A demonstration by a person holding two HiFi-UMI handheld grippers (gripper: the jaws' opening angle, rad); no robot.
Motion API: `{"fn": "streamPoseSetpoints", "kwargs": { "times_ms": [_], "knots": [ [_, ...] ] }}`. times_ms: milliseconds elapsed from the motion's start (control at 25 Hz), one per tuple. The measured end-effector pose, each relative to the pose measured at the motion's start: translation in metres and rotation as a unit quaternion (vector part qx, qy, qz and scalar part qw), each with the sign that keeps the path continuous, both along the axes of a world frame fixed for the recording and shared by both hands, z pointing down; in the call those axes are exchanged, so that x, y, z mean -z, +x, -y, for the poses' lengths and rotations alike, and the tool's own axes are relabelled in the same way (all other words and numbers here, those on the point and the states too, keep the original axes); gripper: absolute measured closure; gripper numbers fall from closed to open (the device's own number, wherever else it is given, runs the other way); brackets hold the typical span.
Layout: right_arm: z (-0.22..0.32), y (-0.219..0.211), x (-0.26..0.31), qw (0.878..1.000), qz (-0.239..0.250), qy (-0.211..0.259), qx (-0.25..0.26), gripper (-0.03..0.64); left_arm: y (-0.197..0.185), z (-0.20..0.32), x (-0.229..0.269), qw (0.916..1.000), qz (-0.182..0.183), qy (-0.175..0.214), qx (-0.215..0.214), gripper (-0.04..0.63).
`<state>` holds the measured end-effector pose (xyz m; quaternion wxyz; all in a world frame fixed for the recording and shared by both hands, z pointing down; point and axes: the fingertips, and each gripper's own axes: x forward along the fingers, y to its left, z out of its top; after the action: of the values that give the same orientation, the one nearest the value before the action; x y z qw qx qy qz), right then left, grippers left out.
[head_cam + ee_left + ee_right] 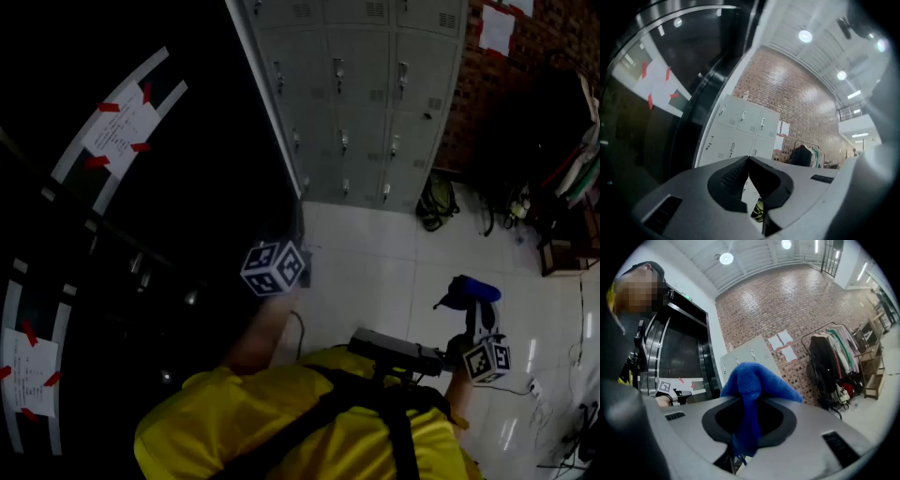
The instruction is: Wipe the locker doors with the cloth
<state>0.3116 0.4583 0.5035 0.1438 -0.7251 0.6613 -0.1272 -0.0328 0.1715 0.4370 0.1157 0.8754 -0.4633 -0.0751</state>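
The right gripper [746,404] is clamped on the blue cloth [753,379], which bunches above its jaws. The left gripper [749,159] has its jaws together and holds nothing. The lockers [375,94] stand well ahead of both.

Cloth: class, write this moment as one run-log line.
right gripper: shut on cloth | left gripper: shut, empty | lockers: ahead, cloth not touching them

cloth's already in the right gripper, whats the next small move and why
Probably step toward the grey lockers and raise the right gripper to the nearest door. Its jaws are shut on the blue cloth, so the cloth is ready, but a stretch of white floor lies between it and the lockers. The left gripper is shut and empty.
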Motion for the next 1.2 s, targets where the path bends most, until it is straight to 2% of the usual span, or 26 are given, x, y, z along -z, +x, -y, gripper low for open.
{"fn": "streamPoseSetpoints", "kwargs": {
  "times_ms": [120, 240, 320, 480, 760, 960, 1200],
  "knots": [
    [0.016, -0.001, 0.008, 1.000, -0.005, 0.008, 0.002, 0.543, -0.012, 0.002, -0.004, 0.9999, 0.005, -0.008, 0.009, 0.601],
    [0.031, -0.001, 0.012, 1.000, -0.014, 0.007, 0.003, 0.543, -0.013, -0.005, -0.005, 0.9986, 0.051, 0.014, 0.005, 0.601],
    [0.042, -0.004, 0.015, 1.000, -0.019, 0.006, 0.008, 0.543, -0.011, -0.011, -0.004, 0.9974, 0.067, 0.026, -0.001, 0.601],
    [0.058, -0.008, 0.021, 0.999, -0.023, 0.008, 0.021, 0.543, -0.002, -0.015, -0.004, 0.9975, 0.065, 0.025, -0.011, 0.601],
    [0.095, -0.011, 0.032, 0.997, -0.058, 0.008, 0.057, 0.543, 0.015, -0.015, -0.010, 0.9965, 0.080, 0.025, -0.008, 0.601],
    [0.138, -0.015, 0.043, 0.991, -0.089, -0.001, 0.097, 0.543, 0.031, -0.005, -0.019, 0.9970, 0.076, 0.014, 0.005, 0.601],
    [0.201, -0.017, 0.043, 0.985, -0.088, -0.006, 0.150, 0.543, 0.050, 0.016, -0.027, 0.9966, 0.079, 0.001, 0.022, 0.601]
  ]
}}
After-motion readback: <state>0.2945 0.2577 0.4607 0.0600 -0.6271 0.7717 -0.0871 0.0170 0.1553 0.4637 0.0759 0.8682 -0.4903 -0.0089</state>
